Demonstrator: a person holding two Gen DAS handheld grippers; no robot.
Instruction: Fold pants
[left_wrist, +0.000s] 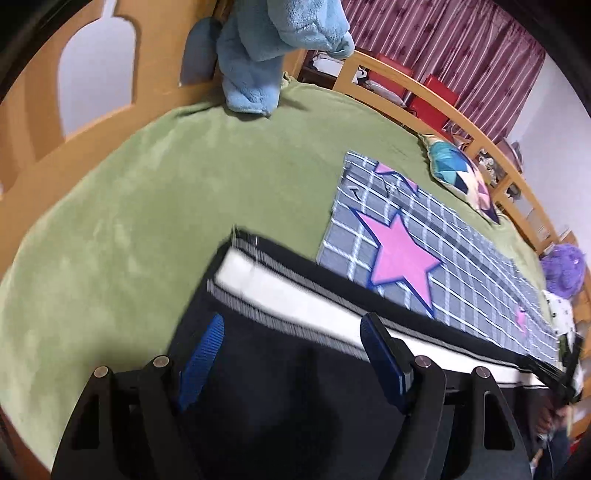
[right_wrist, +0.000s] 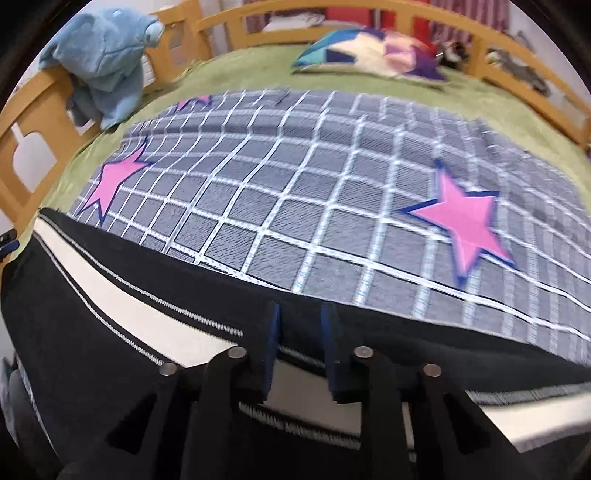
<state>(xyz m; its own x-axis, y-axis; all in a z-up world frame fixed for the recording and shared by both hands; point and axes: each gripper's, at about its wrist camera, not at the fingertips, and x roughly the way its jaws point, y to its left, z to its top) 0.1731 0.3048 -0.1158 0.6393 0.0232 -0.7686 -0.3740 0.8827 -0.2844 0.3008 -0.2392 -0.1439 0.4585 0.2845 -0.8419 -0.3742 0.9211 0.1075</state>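
**A:** Where are the pants from my jaws?

**B:** The black pants (left_wrist: 295, 387) lie on the bed (left_wrist: 129, 221), white side stripe running left-right under both grippers. Left gripper (left_wrist: 291, 354) is spread wide over the cuff end; right gripper (right_wrist: 299, 347) looks pinched on the far edge, so it's nearer. Star blanket (right_wrist: 314, 177) sits just beyond, partly under that edge. The pillow (right_wrist: 369, 51) and blue plush (left_wrist: 258, 55) are well apart.
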